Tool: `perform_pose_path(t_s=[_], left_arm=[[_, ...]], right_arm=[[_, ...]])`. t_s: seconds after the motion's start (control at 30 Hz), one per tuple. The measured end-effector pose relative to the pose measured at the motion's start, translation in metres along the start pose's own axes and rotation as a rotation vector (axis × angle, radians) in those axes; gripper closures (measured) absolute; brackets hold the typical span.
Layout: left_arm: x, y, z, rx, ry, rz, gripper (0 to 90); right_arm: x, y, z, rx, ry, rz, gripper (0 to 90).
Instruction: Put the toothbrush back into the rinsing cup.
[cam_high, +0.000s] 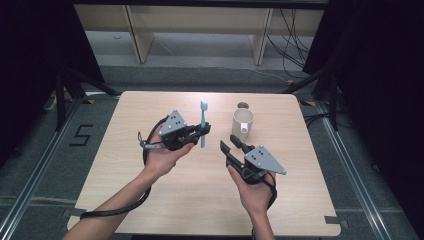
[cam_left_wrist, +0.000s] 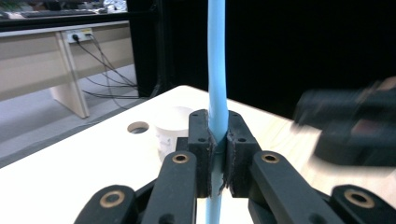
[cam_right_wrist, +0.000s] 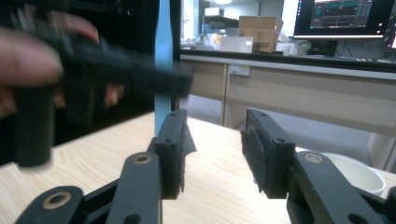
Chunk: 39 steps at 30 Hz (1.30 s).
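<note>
Blue plastic stands out over a pale wooden table (cam_high: 150, 200) as a person's left gripper (cam_high: 202, 131) holds a toothbrush (cam_high: 203, 122) upright above the tabletop, bristle head uppermost. Seen from the left gripper view, the jaws are clenched on the blue handle partway along its length, the shaft rising straight out of the black pads (cam_left_wrist: 200, 140) and a shorter stretch hanging below. The right gripper (cam_high: 229, 142), held just beside it in the other hand, has its jaws parted with nothing between them, a clear gap showing in the right gripper view. A cream mug (cam_high: 243, 123) sits upright on the far part of the table, near both tools and close to a round cable hole (cam_high: 243, 105) in the tabletop; its mouth looks empty, though its bottom cannot be made out. The work appears to stand at the carrying stage, with the brush lifted and not yet delivered. Dropping it into the mug would likely call for swinging the left gripper over the rim, keeping the handle near vertical, lowering the free end inside, and only then easing the grip.
</note>
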<state>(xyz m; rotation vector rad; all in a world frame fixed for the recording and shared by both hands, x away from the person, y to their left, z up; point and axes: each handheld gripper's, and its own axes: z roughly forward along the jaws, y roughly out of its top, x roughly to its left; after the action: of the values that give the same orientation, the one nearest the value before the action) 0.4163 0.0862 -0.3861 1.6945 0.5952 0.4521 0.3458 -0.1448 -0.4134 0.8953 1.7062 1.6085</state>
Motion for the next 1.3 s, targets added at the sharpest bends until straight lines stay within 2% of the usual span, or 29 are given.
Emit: perform_pose_path(t_s=[0.03, 0.07, 0.1, 0.17, 0.2, 0.3, 0.37, 0.5, 0.53, 0.57, 0.67, 0.7, 0.73, 0.8, 0.87, 0.93, 1.13, 1.2, 1.3], left_arm=[[-0.002, -0.005, 0.002, 0.006, 0.009, 0.018, 83.1], [-0.003, -0.008, 0.004, 0.01, 0.015, 0.031, 83.1], [-0.005, -0.012, 0.006, 0.015, 0.018, 0.042, 83.1], [-0.009, -0.02, 0.01, 0.017, 0.021, 0.055, 83.1], [-0.01, -0.023, 0.011, 0.019, 0.024, 0.059, 83.1], [-0.015, -0.03, 0.014, 0.016, 0.027, 0.078, 83.1], [-0.017, -0.033, 0.014, 0.015, 0.029, 0.091, 83.1], [-0.02, -0.037, 0.015, 0.003, 0.037, 0.094, 83.1], [-0.021, -0.037, 0.015, 0.002, 0.037, 0.098, 83.1], [-0.022, -0.037, 0.015, -0.003, 0.039, 0.099, 83.1], [-0.024, -0.038, 0.014, -0.006, 0.044, 0.117, 83.1], [-0.026, -0.039, 0.015, -0.006, 0.045, 0.122, 83.1], [-0.026, -0.039, 0.015, -0.006, 0.043, 0.12, 83.1], [-0.028, -0.04, 0.015, -0.009, 0.042, 0.119, 83.1], [-0.028, -0.04, 0.015, -0.012, 0.041, 0.119, 83.1], [-0.028, -0.04, 0.016, -0.013, 0.041, 0.122, 83.1], [-0.028, -0.04, 0.016, -0.012, 0.039, 0.116, 82.8], [-0.028, -0.04, 0.016, 0.003, 0.035, 0.108, 77.6], [-0.026, -0.042, 0.012, 0.023, 0.046, 0.114, 61.8]], right_arm=[[-0.001, 0.004, 0.0, -0.015, 0.004, -0.008, 61.5], [0.0, 0.009, 0.0, -0.019, 0.018, 0.009, 62.5], [0.001, 0.014, 0.001, -0.024, 0.027, -0.002, 62.9], [0.004, 0.02, 0.005, -0.021, 0.052, 0.001, 64.0], [0.006, 0.023, 0.01, -0.037, 0.068, -0.003, 64.6], [0.009, 0.025, 0.019, -0.005, 0.094, 0.032, 66.3], [0.009, 0.024, 0.025, -0.017, 0.106, 0.028, 67.0], [0.009, 0.021, 0.029, -0.01, 0.102, 0.028, 68.0], [0.011, 0.021, 0.029, 0.019, 0.103, 0.045, 68.2], [0.01, 0.02, 0.031, 0.007, 0.101, 0.033, 68.6], [0.011, 0.019, 0.033, 0.006, 0.096, 0.058, 69.8], [0.009, 0.019, 0.034, 0.004, 0.091, 0.037, 71.4], [0.009, 0.019, 0.034, 0.004, 0.091, 0.037, 71.4], [0.01, 0.02, 0.035, 0.008, 0.099, 0.056, 73.8], [0.009, 0.02, 0.036, -0.004, 0.082, 0.031, 76.8], [0.01, 0.018, 0.037, 0.005, 0.106, 0.062, 81.4], [0.008, 0.018, 0.037, 0.003, 0.106, 0.065, 83.8], [0.008, 0.018, 0.037, 0.004, 0.102, 0.066, 83.9], [0.005, 0.022, 0.034, 0.015, 0.089, 0.064, 83.9]])
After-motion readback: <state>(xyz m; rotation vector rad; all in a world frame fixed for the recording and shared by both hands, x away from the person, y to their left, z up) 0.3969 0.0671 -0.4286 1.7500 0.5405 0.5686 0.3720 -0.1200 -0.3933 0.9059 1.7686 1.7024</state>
